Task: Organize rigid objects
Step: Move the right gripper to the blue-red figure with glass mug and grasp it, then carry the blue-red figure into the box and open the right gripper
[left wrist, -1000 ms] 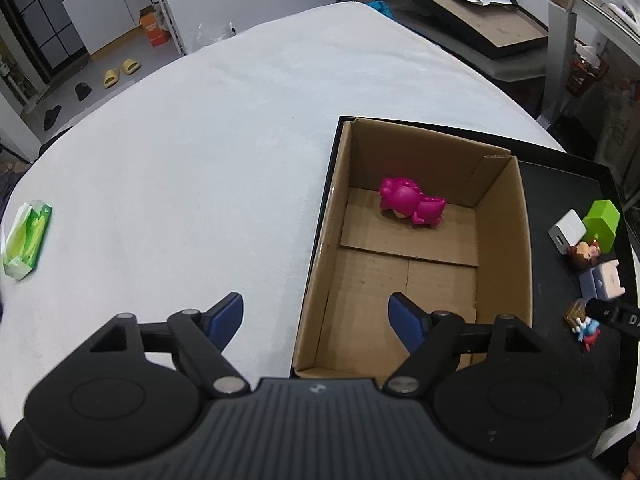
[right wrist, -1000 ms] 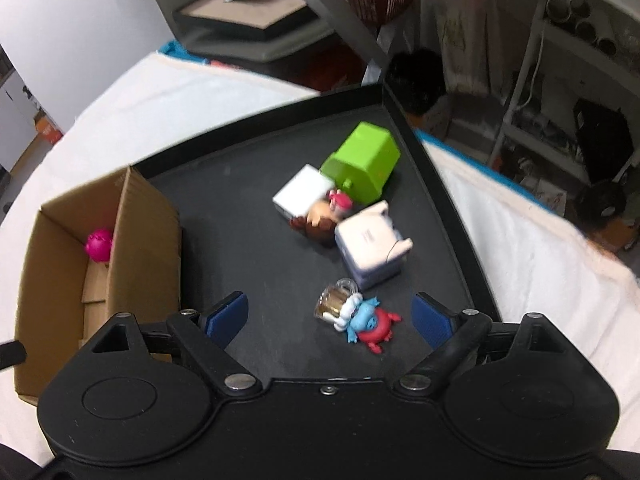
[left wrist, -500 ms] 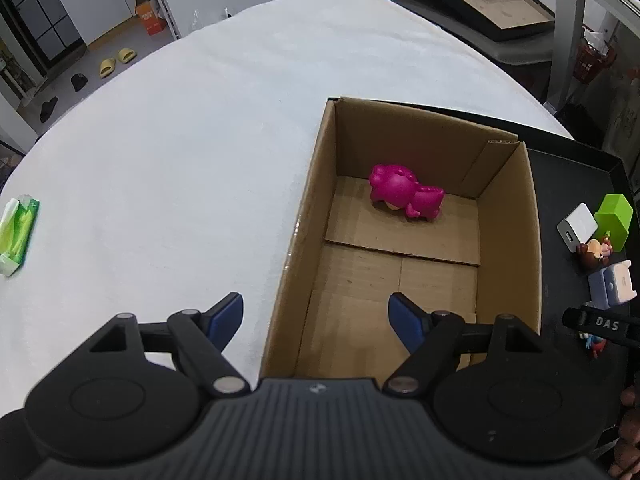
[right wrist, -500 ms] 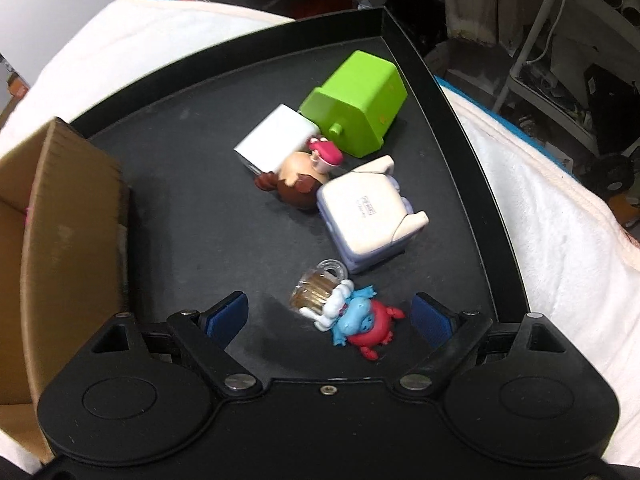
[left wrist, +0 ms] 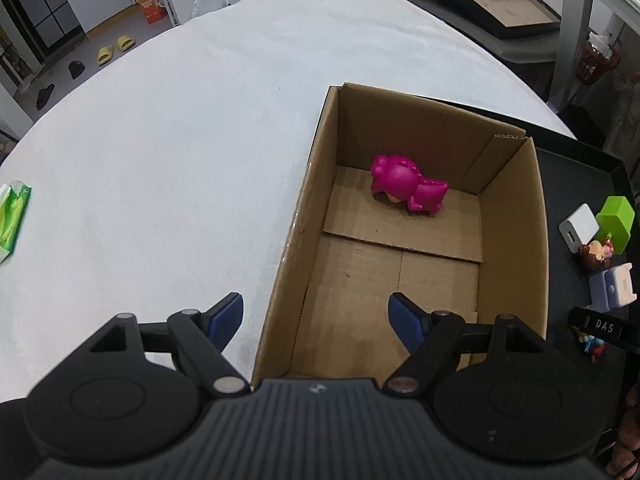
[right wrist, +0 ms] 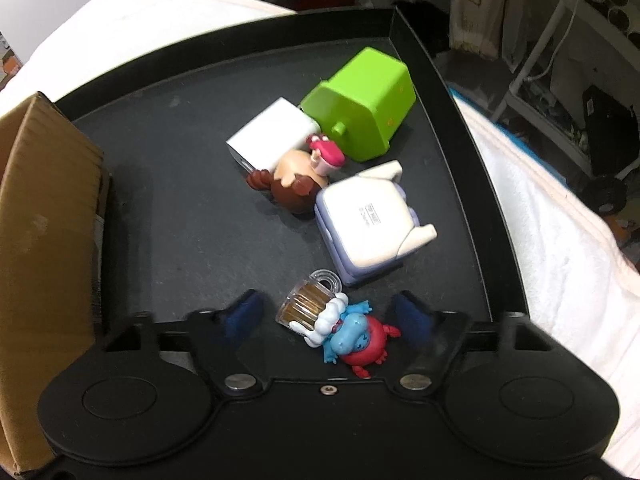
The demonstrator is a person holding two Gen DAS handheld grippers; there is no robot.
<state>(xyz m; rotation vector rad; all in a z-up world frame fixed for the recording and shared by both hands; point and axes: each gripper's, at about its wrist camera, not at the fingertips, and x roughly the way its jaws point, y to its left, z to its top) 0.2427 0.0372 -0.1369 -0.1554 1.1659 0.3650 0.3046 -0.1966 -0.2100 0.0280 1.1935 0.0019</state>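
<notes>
**Blue pads closing in on the mug-and-crab toy**

Left wrist view first: the left claw (left wrist: 316, 314) hangs spread wide and empty over the near end of the cardboard box (left wrist: 516, 240), just as it did a second ago, one pad outside the box's left wall, the other above its floor. One magenta figure (left wrist: 408, 190) already lies at the far end inside. At the right edge, the black tray (left wrist: 576, 168) shows the waiting toys.

Over to the right wrist view, and here's the change: the right claw (right wrist: 328, 316) has dropped closer to the tray, and its jaws are now closing, where they stood wide a moment back. Between them, near the tray's near edge, sits the small blue-and-red crab figure with its beer mug (right wrist: 332, 322); the pads don't press it yet. Beyond lie the white-and-lilac block (right wrist: 368, 228), the brown-haired figure (right wrist: 300, 176), the white cube (right wrist: 268, 136) and the green cube (right wrist: 364, 104). My read: pickup number two is underway, box next.
</notes>
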